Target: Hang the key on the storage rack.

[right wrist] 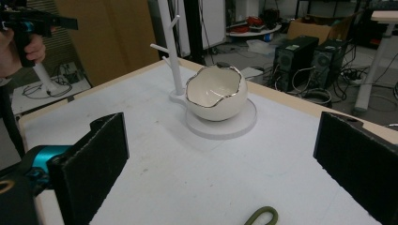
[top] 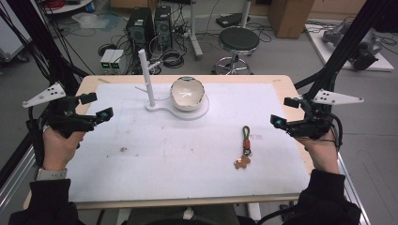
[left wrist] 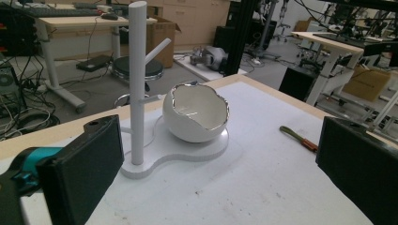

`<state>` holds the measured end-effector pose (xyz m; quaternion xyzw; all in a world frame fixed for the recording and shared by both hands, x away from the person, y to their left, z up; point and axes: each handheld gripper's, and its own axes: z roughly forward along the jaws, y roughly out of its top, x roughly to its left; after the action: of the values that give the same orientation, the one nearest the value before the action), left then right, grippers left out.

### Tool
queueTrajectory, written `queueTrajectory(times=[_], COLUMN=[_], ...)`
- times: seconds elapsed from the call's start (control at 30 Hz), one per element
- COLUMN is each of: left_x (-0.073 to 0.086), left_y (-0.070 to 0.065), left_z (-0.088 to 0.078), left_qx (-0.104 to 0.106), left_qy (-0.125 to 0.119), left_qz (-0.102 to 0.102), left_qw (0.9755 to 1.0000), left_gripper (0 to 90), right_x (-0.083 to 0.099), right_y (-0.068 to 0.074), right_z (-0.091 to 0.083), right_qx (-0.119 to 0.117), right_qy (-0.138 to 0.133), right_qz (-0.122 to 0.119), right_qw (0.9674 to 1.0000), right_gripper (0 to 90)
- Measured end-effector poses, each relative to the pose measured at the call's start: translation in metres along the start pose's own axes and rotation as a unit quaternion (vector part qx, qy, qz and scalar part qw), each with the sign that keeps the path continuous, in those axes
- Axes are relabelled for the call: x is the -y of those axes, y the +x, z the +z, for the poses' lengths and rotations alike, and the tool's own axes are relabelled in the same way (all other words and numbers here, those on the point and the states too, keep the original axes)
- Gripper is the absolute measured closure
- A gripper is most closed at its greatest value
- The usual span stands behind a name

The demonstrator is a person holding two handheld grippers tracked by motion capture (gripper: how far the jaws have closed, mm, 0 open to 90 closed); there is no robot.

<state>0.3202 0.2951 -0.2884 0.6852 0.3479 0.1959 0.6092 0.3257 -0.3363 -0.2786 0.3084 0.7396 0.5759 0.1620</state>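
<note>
A white stand (top: 151, 77) with a branched post rises from a flat base (top: 199, 112) at the table's back middle. A white egg-shaped bowl (top: 187, 93) with a jagged silver rim sits on that base. A keychain (top: 244, 146) with a green loop, a brown strap and a small charm lies flat right of centre. My left gripper (top: 98, 107) hovers open over the table's left edge with nothing between its jaws. My right gripper (top: 284, 111) hangs open by the right edge, some way right of the keychain. The left gripper view shows the bowl (left wrist: 197, 112), post (left wrist: 137, 84) and keychain (left wrist: 298, 138) ahead.
The white mat (top: 178, 154) covers the wooden table (top: 281, 84). Beyond the far edge stand a black stool (top: 238, 41), computer towers (top: 141, 26) and cables on the floor. In the right gripper view the bowl (right wrist: 216, 93) sits ahead and the green loop (right wrist: 263, 216) lies near.
</note>
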Motion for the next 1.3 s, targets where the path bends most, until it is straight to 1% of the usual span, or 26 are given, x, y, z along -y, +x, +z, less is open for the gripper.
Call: queueTrajectory(times=[0.17,0.27,0.4,0.43,0.47,0.57,0.6,0.63,0.67,0.73,0.8,0.87,0.9,0.97,1.0,1.03,1.07,1.13,1.23,1.27,1.3], left_x=[0.001,0.001,0.002,0.003,0.003,0.004,0.004,0.004,0.004,0.004,0.004,0.005,0.005,0.006,0.006,0.007,0.007,0.007,0.007,0.006,0.006], left_y=[0.001,0.001,0.000,0.000,0.000,0.000,0.000,0.000,0.000,-0.002,-0.003,-0.004,-0.004,-0.004,-0.005,-0.005,-0.004,-0.004,-0.004,-0.004,-0.003], left_z=[0.000,0.001,0.002,0.003,0.003,0.003,0.002,0.001,0.000,-0.002,-0.003,-0.003,-0.002,-0.001,-0.001,0.000,0.000,0.001,0.001,0.000,0.000], left_qx=[-0.004,-0.006,-0.007,-0.007,-0.008,-0.009,-0.007,-0.001,0.002,-0.004,-0.003,-0.004,-0.005,-0.007,-0.006,-0.004,-0.002,0.002,0.008,0.008,0.009], left_qy=[0.003,0.005,0.007,0.009,0.009,0.012,0.011,0.010,0.007,0.006,0.008,0.009,0.012,0.018,0.018,0.018,0.018,0.020,0.013,0.012,0.011], left_qz=[-0.004,-0.003,-0.004,-0.003,-0.004,-0.004,-0.005,-0.012,-0.013,-0.008,-0.007,-0.006,-0.006,-0.004,-0.004,-0.007,-0.007,-0.008,-0.012,-0.012,-0.011], left_qw=[1.0000,1.0000,0.9999,0.9999,0.9999,0.9999,0.9999,0.9999,0.9999,0.9999,0.9999,0.9999,0.9999,0.9998,0.9998,0.9998,0.9998,0.9998,0.9998,0.9998,0.9998], left_gripper=[1.7,1.7,1.7,1.7,1.7,1.7,1.7,1.7,1.7,1.7,1.7,1.7,1.7,1.7,1.7,1.7,1.7,1.7,1.7,1.7,1.7], right_x=[0.001,0.001,0.003,0.003,0.004,0.006,0.006,0.007,0.007,0.009,0.010,0.015,0.015,0.019,0.024,0.024,0.027,0.033,0.047,0.051,0.054], right_y=[0.000,0.000,0.000,0.000,0.001,0.002,0.002,0.002,0.002,0.001,0.000,-0.004,-0.004,-0.007,-0.008,-0.008,-0.009,-0.011,-0.016,-0.017,-0.019], right_z=[0.001,0.002,0.007,0.010,0.017,0.030,0.030,0.035,0.038,0.045,0.048,0.055,0.055,0.059,0.066,0.066,0.070,0.079,0.092,0.097,0.101], right_qx=[0.002,0.007,0.010,0.011,0.011,0.008,0.008,0.007,0.006,0.006,0.009,0.018,0.018,0.030,0.029,0.029,0.031,0.036,0.028,0.026,0.027], right_qy=[0.005,0.005,0.011,0.015,0.023,0.043,0.043,0.048,0.053,0.060,0.064,0.073,0.073,0.078,0.077,0.077,0.083,0.098,0.123,0.139,0.163], right_qz=[0.001,0.000,0.002,0.004,0.002,0.002,0.002,0.001,0.002,0.003,0.007,0.015,0.015,0.029,0.044,0.044,0.050,0.051,0.052,0.054,0.059], right_qw=[1.0000,1.0000,0.9999,0.9998,0.9997,0.9990,0.9990,0.9988,0.9986,0.9982,0.9979,0.9970,0.9970,0.9961,0.9956,0.9956,0.9949,0.9932,0.9907,0.9885,0.9844], right_gripper=[3.0,3.1,3.0,3.1,3.1,3.1,3.1,3.1,3.1,3.1,3.1,3.1,3.1,3.1,3.1,3.1,3.1,3.1,3.3,3.3,3.3])
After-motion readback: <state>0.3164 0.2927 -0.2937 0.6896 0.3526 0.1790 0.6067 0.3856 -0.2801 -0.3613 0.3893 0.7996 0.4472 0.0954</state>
